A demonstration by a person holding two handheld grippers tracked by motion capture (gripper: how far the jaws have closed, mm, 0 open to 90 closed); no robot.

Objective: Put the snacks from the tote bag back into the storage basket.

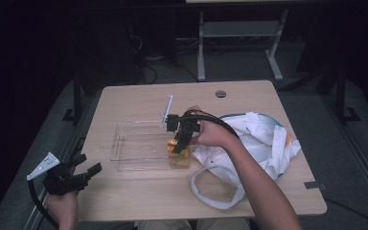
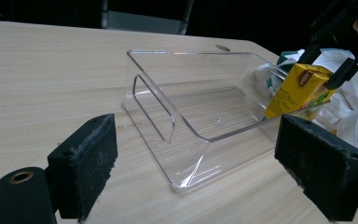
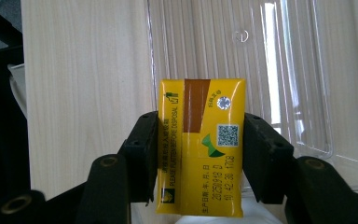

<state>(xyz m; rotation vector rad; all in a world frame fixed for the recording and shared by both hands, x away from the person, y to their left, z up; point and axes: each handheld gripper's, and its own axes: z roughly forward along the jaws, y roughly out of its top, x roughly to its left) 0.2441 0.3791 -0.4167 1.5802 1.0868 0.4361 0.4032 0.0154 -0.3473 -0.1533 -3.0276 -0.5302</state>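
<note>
We count one yellow drink carton (image 3: 200,144), one clear plastic bin (image 1: 139,146), one white cloth bag (image 1: 258,139), and two sets of tongs, left tongs (image 1: 88,165) and right tongs (image 1: 182,143), over one tabletop (image 1: 139,98).

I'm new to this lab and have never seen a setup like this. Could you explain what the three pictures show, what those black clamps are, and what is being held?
No robot here: a person holds a hand-held two-jaw clamp in each hand at a light wooden table. The high view looks down from above the person. The other two pictures come from small cameras riding on each clamp, looking along its black jaws.

On the table lie a clear plastic rectangular bin and a crumpled white cloth bag with a loop handle.

The right gripper is closed on a small yellow juice carton, its pads pressing both sides, holding it at the bin's right end.

The left gripper rests near the table's left edge, jaws wide apart and holding nothing, facing the bin.
</note>
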